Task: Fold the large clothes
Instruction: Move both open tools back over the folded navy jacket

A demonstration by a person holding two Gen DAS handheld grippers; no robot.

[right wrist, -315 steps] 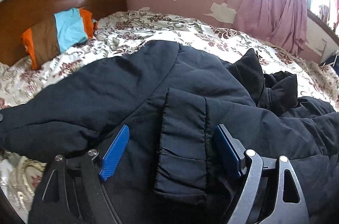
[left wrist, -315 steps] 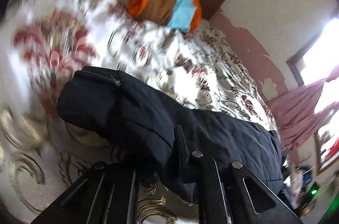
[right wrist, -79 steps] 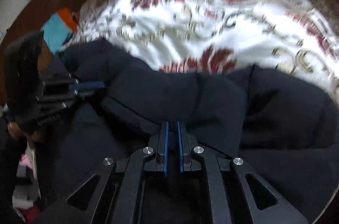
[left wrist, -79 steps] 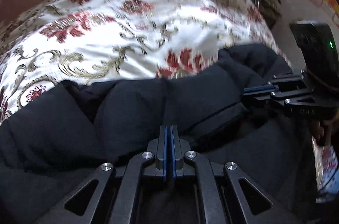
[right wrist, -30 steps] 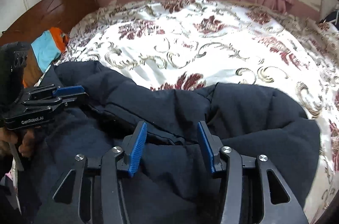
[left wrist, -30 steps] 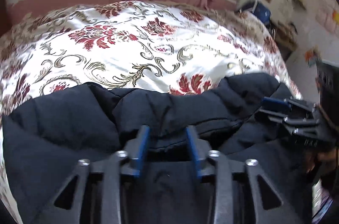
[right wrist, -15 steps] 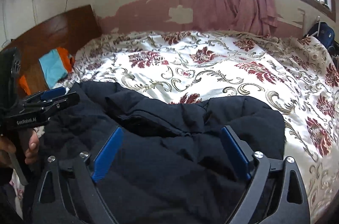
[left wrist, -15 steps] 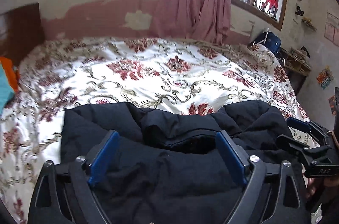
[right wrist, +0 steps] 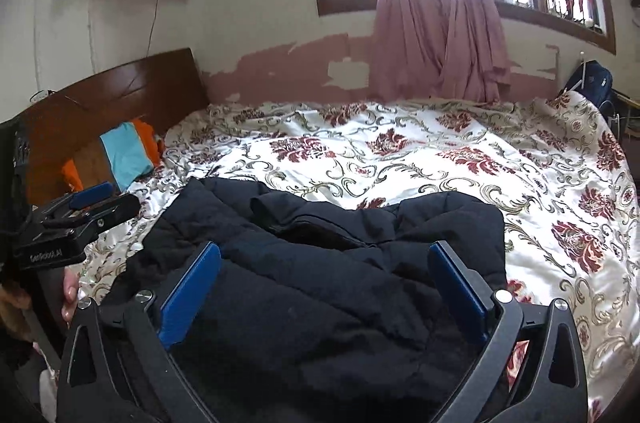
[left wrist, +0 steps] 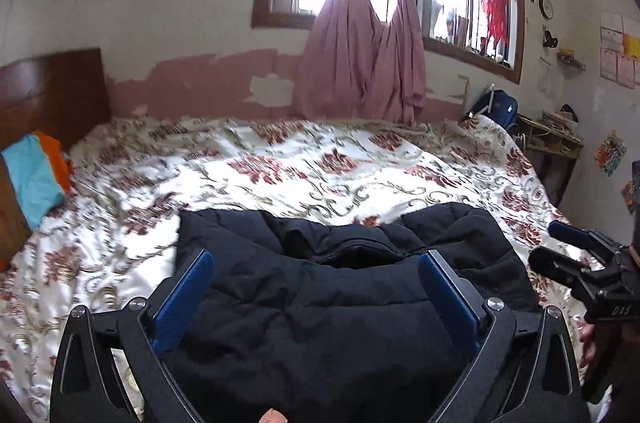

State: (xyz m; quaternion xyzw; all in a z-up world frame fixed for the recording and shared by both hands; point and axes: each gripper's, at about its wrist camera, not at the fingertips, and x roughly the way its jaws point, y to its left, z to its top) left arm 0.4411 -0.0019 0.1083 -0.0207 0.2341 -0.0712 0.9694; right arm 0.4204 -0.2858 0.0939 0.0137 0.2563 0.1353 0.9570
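Observation:
A black padded jacket (left wrist: 332, 287) lies folded into a compact bundle at the near edge of the floral bedspread (left wrist: 304, 175); it also shows in the right wrist view (right wrist: 320, 263). My left gripper (left wrist: 316, 279) is open and empty, raised above the jacket, its blue pads wide apart. My right gripper (right wrist: 324, 275) is open and empty too, above the same bundle. Each gripper shows in the other's view: the right one (left wrist: 576, 255) at the right, the left one (right wrist: 80, 211) at the left.
An orange, brown and blue pillow (right wrist: 116, 159) leans on the wooden headboard (right wrist: 120, 95) at the left. Pink curtains (left wrist: 372, 55) hang at the window behind the bed. A blue bag (right wrist: 592, 79) and a cluttered desk (left wrist: 552, 139) stand at the far right.
Both grippers let go of the jacket's folded edge, opened wide and pulled back and up. The jacket stays folded on the bed.

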